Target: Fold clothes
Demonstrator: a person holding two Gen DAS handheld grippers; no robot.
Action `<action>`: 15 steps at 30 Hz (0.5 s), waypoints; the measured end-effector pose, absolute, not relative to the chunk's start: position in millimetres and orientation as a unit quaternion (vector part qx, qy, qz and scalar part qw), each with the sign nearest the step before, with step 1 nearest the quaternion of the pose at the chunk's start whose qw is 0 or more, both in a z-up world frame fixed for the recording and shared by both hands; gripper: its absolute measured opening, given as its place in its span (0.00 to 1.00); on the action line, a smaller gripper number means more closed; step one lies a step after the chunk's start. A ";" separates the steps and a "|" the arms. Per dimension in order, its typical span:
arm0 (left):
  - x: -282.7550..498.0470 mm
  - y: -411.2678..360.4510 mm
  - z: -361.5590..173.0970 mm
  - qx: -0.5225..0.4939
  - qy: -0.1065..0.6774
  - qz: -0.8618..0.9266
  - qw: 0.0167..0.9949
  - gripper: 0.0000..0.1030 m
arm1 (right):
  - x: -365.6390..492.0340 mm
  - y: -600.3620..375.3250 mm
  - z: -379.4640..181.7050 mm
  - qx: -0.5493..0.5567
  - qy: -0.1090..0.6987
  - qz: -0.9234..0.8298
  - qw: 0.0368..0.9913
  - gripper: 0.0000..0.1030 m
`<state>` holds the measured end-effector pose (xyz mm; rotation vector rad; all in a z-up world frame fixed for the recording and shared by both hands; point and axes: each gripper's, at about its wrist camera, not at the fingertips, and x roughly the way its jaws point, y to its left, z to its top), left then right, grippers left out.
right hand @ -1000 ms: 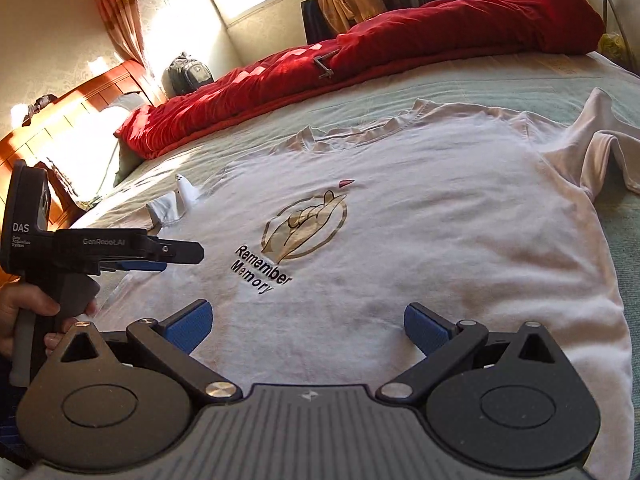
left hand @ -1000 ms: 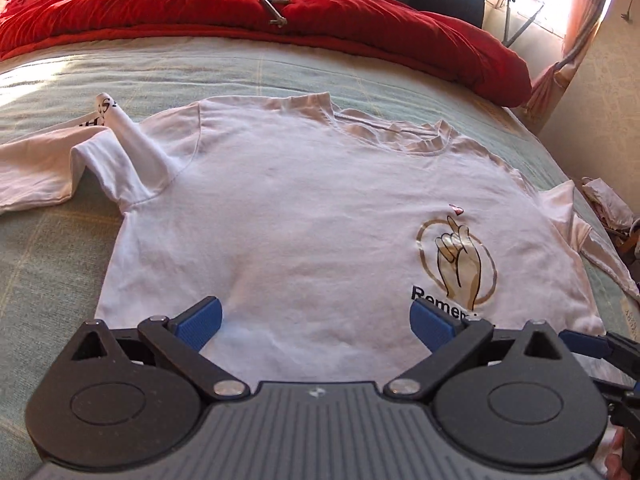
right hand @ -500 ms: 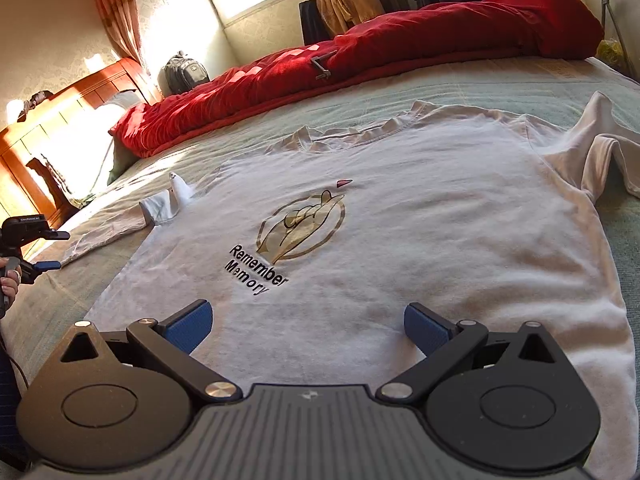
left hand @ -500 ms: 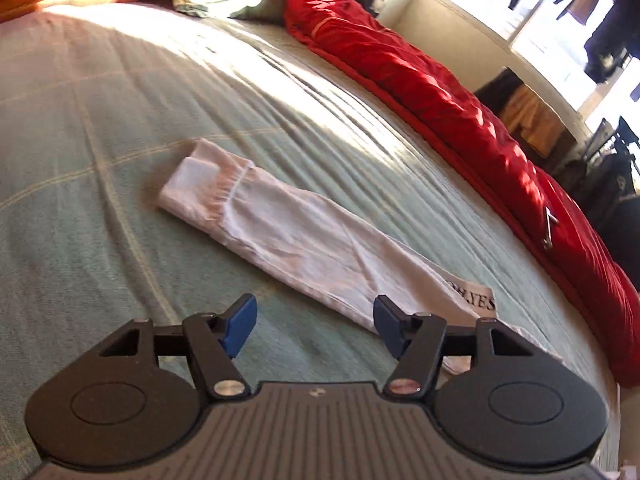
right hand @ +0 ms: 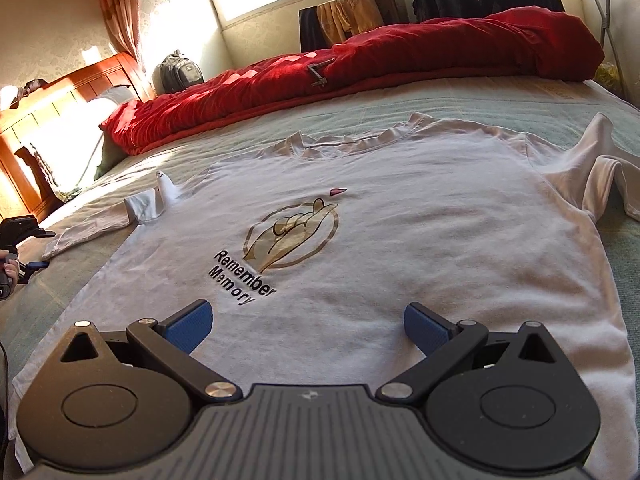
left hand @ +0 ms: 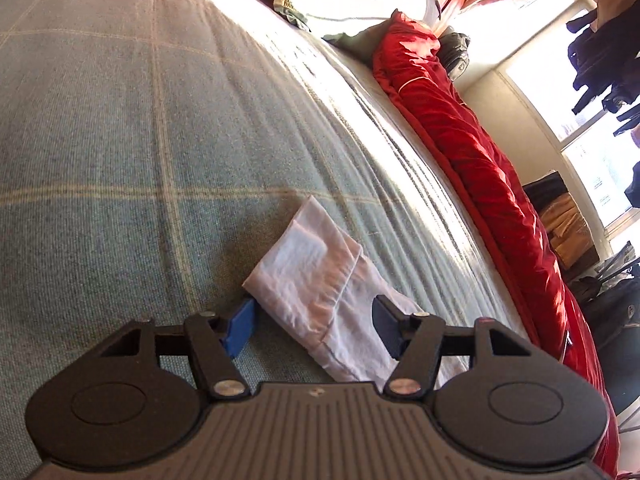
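Observation:
A white long-sleeved T-shirt (right hand: 420, 220) with a hand print and "Remember Memory" lies flat, front up, on the bed. My right gripper (right hand: 306, 326) hovers open over its near hem, nothing between the blue pads. The shirt's left sleeve (right hand: 92, 226) stretches out to the side. In the left wrist view its cuff end (left hand: 312, 264) lies between the fingers of my left gripper (left hand: 313, 328), which stands partly open and low over the blanket. One pad is beside the cuff's edge and the other over the cloth, with no visible pinch. That left gripper (right hand: 44, 249) shows at the right wrist view's left edge, held by a hand.
The bed is covered by a green checked blanket (left hand: 100, 140). A red duvet (right hand: 360, 68) is bunched along the far side. A wooden headboard (right hand: 48, 120) and a pillow stand to the left. A backpack (right hand: 180, 72) and hanging clothes are by the window.
My left gripper has swung from the shirt's hem out to the sleeve cuff, rolling as it went, and its jaws have narrowed. The right gripper and the shirt have stayed put.

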<state>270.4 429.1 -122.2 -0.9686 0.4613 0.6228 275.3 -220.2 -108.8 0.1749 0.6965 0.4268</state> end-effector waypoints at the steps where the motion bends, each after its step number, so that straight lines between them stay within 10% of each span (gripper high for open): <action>1: 272.9 430.4 -122.5 -0.454 0.214 0.291 0.815 0.60 | 275.3 -219.3 -109.2 0.082 0.336 0.206 0.915 1.00; 8: 265.7 430.7 -126.7 -0.469 0.170 0.289 0.817 0.54 | 273.6 -209.8 -111.5 0.046 0.324 0.198 0.924 1.00; 15: 258.1 421.5 -128.0 -0.453 0.156 0.311 0.821 0.19 | 274.1 -211.2 -111.3 0.051 0.324 0.200 0.923 1.00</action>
